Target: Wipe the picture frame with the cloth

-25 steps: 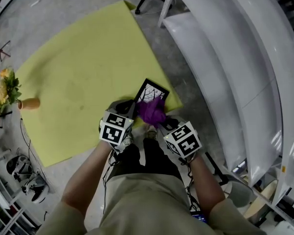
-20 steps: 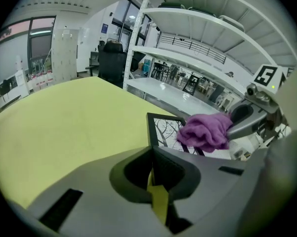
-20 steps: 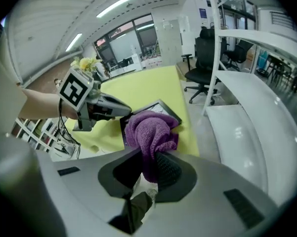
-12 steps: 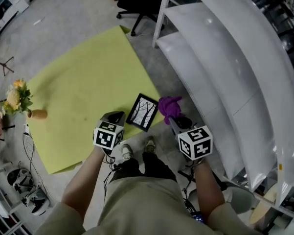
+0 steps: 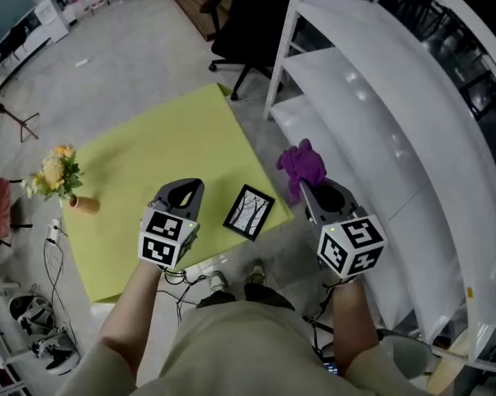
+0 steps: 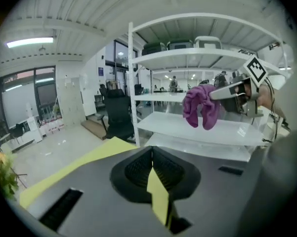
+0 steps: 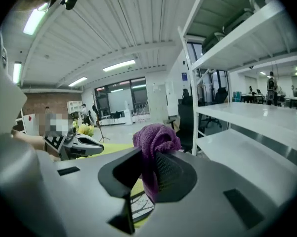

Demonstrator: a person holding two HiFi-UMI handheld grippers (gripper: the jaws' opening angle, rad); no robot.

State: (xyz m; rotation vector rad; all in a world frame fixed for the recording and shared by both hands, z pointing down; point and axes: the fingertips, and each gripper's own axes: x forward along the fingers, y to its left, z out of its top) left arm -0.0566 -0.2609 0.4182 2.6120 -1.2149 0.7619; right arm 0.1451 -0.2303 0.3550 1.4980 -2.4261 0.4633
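The black picture frame (image 5: 249, 213) lies flat on the yellow mat (image 5: 148, 163), near its front right edge, with nothing touching it. My right gripper (image 5: 307, 190) hangs above and to the right of it, shut on the purple cloth (image 5: 301, 165), which bunches over the jaws (image 7: 155, 139). A corner of the frame (image 7: 138, 209) shows below those jaws. My left gripper (image 5: 190, 188) is raised to the left of the frame, jaws together and holding nothing (image 6: 152, 154). From it I see the cloth (image 6: 201, 105) held in front of the shelves.
White shelving (image 5: 380, 114) runs along the right, close to my right gripper. A small vase of flowers (image 5: 56, 176) stands at the mat's left edge. A black office chair (image 5: 248, 31) is beyond the mat. Cables and shoes (image 5: 37, 337) lie at lower left.
Both grippers rose and drew apart from the frame. The cloth came off the frame and moved right with the right gripper. The frame stays on the mat.
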